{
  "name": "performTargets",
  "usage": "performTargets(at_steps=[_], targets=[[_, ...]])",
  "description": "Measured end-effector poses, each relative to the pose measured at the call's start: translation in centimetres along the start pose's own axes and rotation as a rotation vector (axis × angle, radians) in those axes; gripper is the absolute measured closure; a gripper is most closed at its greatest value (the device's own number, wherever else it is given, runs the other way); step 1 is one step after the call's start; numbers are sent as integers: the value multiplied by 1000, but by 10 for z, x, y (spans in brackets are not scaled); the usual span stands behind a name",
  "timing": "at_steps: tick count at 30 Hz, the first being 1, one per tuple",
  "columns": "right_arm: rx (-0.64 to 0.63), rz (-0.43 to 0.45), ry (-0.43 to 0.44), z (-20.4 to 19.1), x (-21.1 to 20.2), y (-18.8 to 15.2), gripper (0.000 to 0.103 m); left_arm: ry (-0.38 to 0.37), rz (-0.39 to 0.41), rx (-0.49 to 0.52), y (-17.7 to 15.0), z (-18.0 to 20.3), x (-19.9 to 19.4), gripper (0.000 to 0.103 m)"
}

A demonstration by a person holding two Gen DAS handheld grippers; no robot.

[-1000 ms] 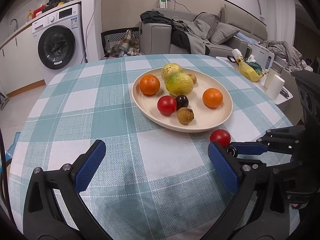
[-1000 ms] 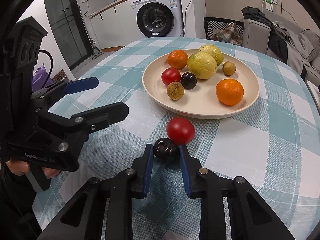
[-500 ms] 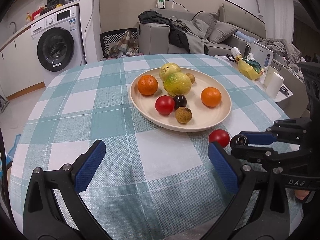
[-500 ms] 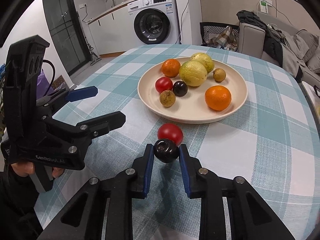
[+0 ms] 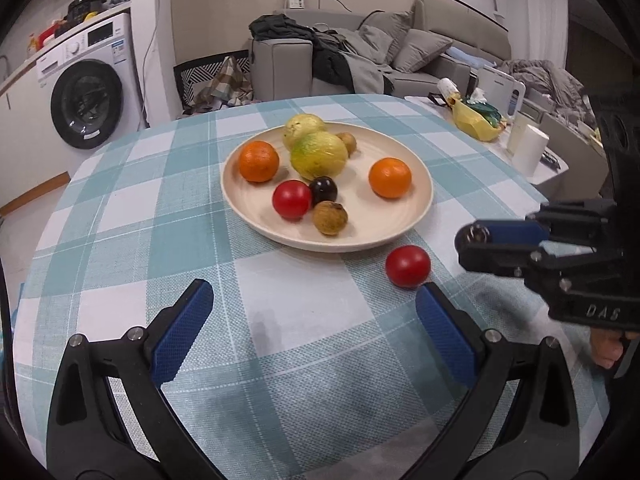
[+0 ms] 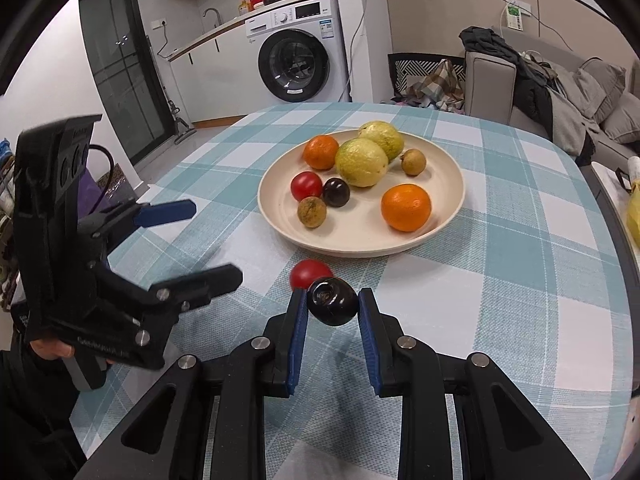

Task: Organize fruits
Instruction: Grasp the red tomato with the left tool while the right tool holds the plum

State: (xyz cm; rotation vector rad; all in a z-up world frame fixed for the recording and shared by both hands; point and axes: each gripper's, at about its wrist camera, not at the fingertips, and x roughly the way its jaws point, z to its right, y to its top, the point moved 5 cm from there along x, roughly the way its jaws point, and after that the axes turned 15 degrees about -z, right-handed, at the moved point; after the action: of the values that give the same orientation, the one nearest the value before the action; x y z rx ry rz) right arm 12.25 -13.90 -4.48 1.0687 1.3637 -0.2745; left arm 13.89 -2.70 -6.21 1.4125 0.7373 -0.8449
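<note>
- The right gripper (image 6: 333,312) grips a small, round, dark purple fruit (image 6: 333,306) between its two blue pads. The fruit looks lifted a little off the blue and white checked tablecloth (image 6: 500,300).
- The big, round, cream plate (image 6: 440,236) lies straight ahead of the right gripper, a bit farther away. I think the dark fruit has to go forward and up over the near rim to land inside.
- A round red tomato (image 6: 310,273) sits on the cloth between the right gripper and the plate. It is just behind the dark fruit and just beside the plate rim, not on it.
- The dark fruit is round, so it has no long side to line up.
- The left gripper (image 5: 314,336) is wide open and holds nothing. It hovers low over the cloth.
- From the left gripper, the red tomato (image 5: 407,266) is ahead and to the right, just past its right pad. The plate (image 5: 420,216) is straight ahead.
- The right gripper is nearer to the plate's empty front part for its fruit. The left gripper is near the loose tomato, so I think it may be the one to fetch it.
- On the plate I count seven fruits: two oranges, two big yellow-green fruits, one red tomato, one dark purple fruit and two small brown fruits. That makes eight, so let me say it right: eight fruits on the plate.
- Off the plate there are two: one tomato and the one held.
</note>
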Motion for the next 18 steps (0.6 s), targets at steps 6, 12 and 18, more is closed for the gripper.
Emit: performTargets(at_steps=[6,12,18], targets=[[37,22,-7,15,-8,1,76,-42,-40,17,2,20,7,2],[65,29,-10,25,-11,1,76,-78,-52,17,5,35,9,5],[88,30,-5,32,-11,0,76,-56,-103,53,9,52,21,12]])
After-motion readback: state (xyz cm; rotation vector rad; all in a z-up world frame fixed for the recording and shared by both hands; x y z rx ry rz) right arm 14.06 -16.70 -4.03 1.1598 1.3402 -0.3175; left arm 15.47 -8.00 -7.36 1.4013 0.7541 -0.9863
